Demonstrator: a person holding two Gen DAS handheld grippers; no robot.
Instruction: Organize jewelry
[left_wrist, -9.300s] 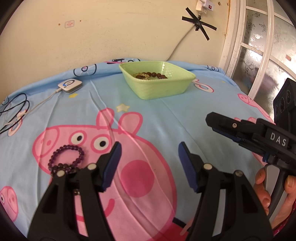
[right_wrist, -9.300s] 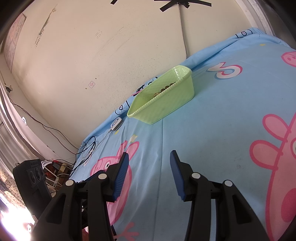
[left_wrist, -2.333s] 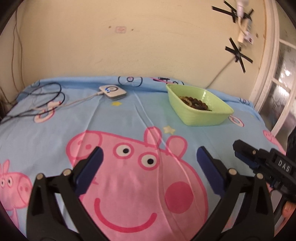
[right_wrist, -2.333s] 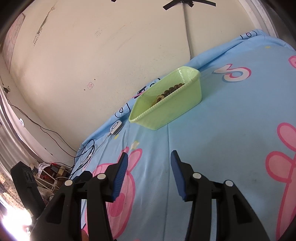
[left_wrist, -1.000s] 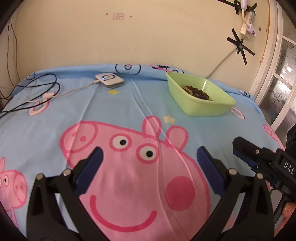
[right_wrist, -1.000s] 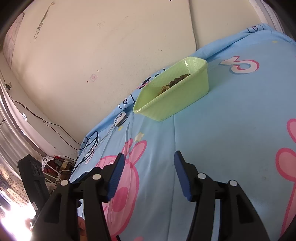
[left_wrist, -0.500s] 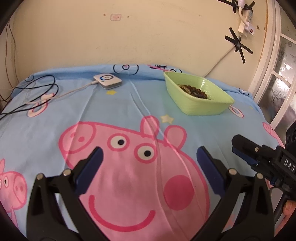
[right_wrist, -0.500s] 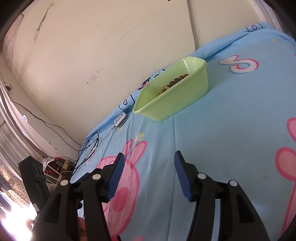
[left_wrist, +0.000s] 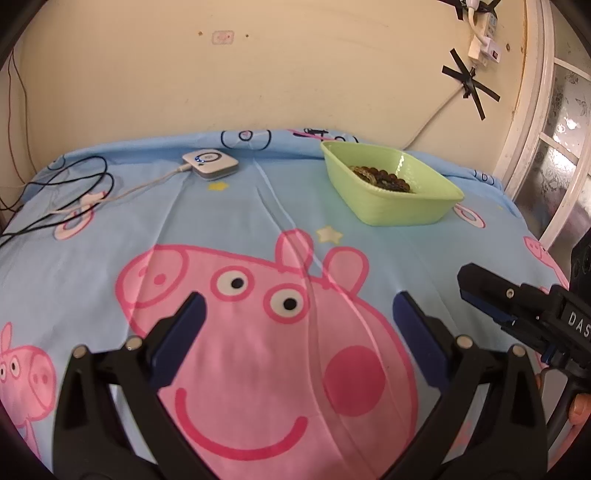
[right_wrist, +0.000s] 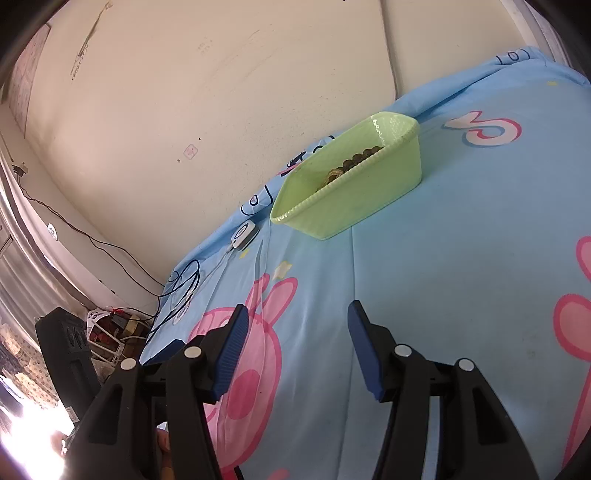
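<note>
Right wrist view: green tray's (right_wrist: 354, 199) wall half-hides beaded jewelry (right_wrist: 354, 158); both hand-held grippers gape wide, empty.

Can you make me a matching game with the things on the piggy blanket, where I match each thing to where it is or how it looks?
Things:
1. green tub
2. beaded bracelets
3. white charger box
4. left tool

Clues:
A. open, holding nothing
B. piled inside the tub
C. near the wall, cable plugged in, small blue lights on
D. sitting on the blue blanket, right of the star

Pairs: 1-D, 2-B, 3-C, 4-A
</note>
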